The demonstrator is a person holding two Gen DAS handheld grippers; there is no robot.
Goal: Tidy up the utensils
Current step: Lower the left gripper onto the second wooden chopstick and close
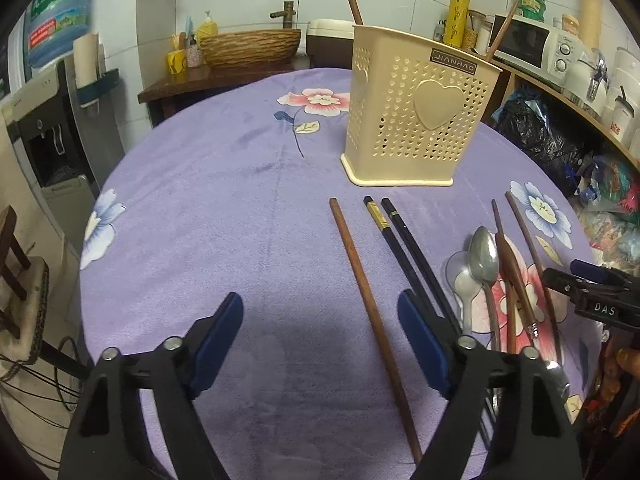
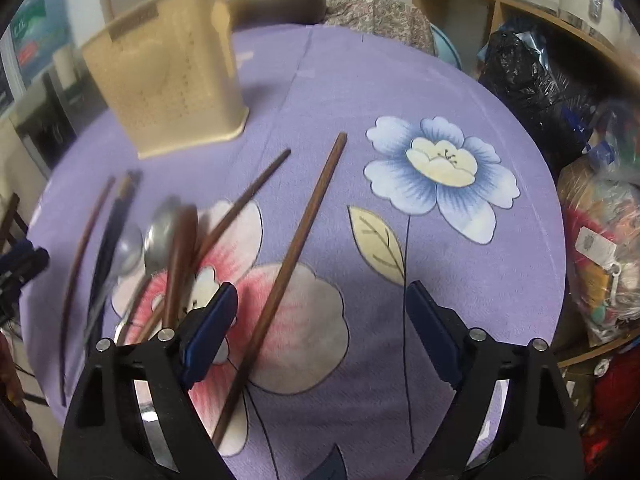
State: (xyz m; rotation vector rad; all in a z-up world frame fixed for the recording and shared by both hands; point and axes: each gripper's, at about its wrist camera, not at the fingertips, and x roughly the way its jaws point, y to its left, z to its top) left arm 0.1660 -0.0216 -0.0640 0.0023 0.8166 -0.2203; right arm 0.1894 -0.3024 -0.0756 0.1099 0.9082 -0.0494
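A cream perforated utensil holder (image 1: 416,120) (image 2: 168,76) stands on the purple flowered tablecloth (image 1: 224,184) with two brown sticks poking out of it. In front lie a brown chopstick (image 1: 372,312), a pair of black chopsticks (image 1: 404,240), metal spoons (image 1: 482,256) and more brown chopsticks (image 1: 528,248). My left gripper (image 1: 320,336) is open above the cloth, with the brown chopstick between its fingers. My right gripper (image 2: 320,320) is open over another brown chopstick (image 2: 296,248); the spoons (image 2: 160,236) lie to its left. The right gripper also shows at the left wrist view's right edge (image 1: 576,284).
A water dispenser (image 1: 52,128) stands left of the table. A sink basin (image 1: 248,46) sits behind it. Shelves with a microwave (image 1: 532,40) and black bags (image 1: 540,136) (image 2: 532,92) line the right side. Bare cloth spreads left of the utensils.
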